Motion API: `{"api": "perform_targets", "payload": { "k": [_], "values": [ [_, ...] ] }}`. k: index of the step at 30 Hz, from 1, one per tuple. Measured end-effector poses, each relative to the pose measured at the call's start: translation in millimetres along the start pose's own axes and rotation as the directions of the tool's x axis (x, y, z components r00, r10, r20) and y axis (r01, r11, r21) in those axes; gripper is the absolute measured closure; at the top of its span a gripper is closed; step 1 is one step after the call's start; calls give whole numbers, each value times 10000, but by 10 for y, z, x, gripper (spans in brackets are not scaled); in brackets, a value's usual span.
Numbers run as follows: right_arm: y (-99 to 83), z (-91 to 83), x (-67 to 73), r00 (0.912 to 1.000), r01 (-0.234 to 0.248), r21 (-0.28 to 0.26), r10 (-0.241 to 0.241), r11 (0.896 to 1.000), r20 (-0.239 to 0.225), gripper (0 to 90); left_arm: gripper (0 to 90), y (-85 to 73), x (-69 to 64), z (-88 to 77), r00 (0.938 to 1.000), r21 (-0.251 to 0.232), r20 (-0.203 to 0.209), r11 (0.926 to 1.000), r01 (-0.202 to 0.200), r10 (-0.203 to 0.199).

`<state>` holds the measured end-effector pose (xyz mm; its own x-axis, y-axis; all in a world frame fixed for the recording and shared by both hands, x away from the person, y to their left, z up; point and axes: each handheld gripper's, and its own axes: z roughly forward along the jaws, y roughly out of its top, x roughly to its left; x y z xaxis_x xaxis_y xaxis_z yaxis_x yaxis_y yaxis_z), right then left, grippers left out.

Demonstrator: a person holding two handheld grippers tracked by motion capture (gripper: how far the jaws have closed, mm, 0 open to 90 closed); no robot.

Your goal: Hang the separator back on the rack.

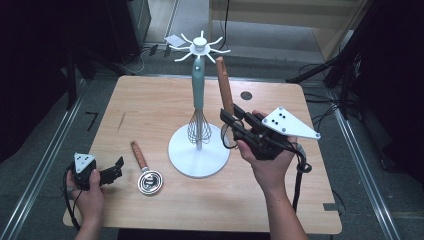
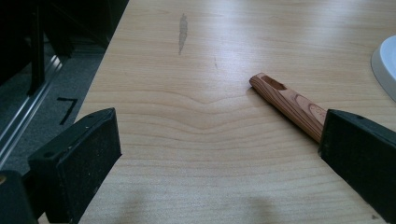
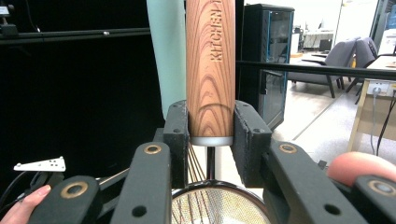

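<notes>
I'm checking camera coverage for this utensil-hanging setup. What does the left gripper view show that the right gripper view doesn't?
The left gripper view alone shows the pale wooden tabletop, a wood-grain utensil handle lying on it, and the left gripper with its jaws wide apart around nothing. The right gripper view alone shows the right gripper clamped on an upright wooden handle engraved KITCHEN, a round mesh strainer head below, and the teal whisk handle behind. Both look along their own black jaws.
</notes>
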<state>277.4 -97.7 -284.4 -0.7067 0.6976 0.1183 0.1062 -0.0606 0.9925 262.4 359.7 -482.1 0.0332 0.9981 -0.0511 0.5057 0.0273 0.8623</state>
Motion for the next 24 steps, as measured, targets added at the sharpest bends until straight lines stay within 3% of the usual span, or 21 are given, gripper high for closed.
{"api": "perform_targets", "payload": {
  "k": [24],
  "values": [
    [-25,138,16,9997,217,307,-221,9993,110,709,0,0,-1,0,10000,4,2,10000,16,-16]
  ]
}}
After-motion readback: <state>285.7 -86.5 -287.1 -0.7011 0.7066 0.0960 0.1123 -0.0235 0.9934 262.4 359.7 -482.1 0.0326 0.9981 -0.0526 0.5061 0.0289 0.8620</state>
